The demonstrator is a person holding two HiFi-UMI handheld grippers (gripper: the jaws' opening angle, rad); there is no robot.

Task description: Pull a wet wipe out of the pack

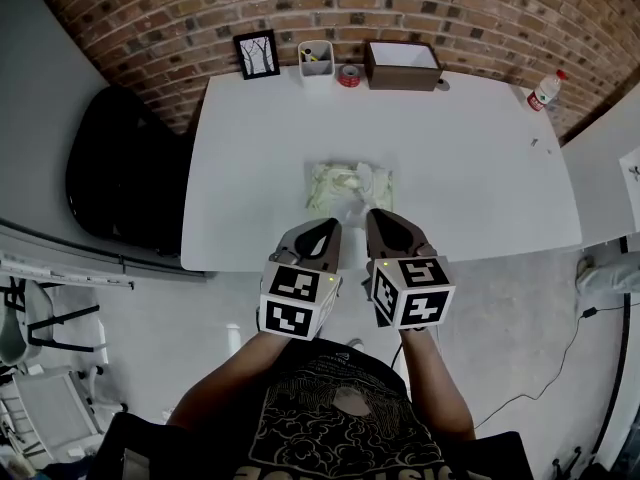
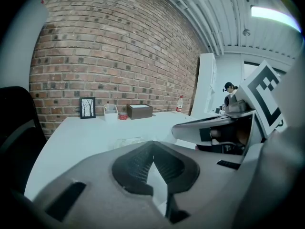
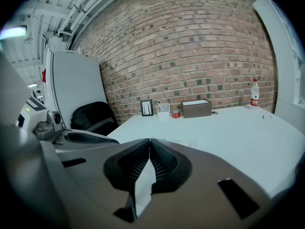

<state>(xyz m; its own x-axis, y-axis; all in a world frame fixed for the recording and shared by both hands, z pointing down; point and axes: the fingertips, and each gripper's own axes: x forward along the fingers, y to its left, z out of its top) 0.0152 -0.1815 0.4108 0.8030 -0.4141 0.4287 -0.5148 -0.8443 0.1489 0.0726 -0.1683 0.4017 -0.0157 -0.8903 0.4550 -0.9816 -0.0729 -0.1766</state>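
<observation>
A red brick wall runs behind a white table. Along the table's far edge stand a framed picture, a white pot, a red roll and a brown box. A black chair sits left of the table on grey floor. A ceiling light glows overhead.

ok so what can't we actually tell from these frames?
- Pack: head view, too small to tell if the flap is open or a wipe is out.
- Pack, gripper views: mostly hidden behind the shut left tool and the shut right tool.
- Bottle label: too small in every view.
- Box contents: only a white top shows, far off.
</observation>
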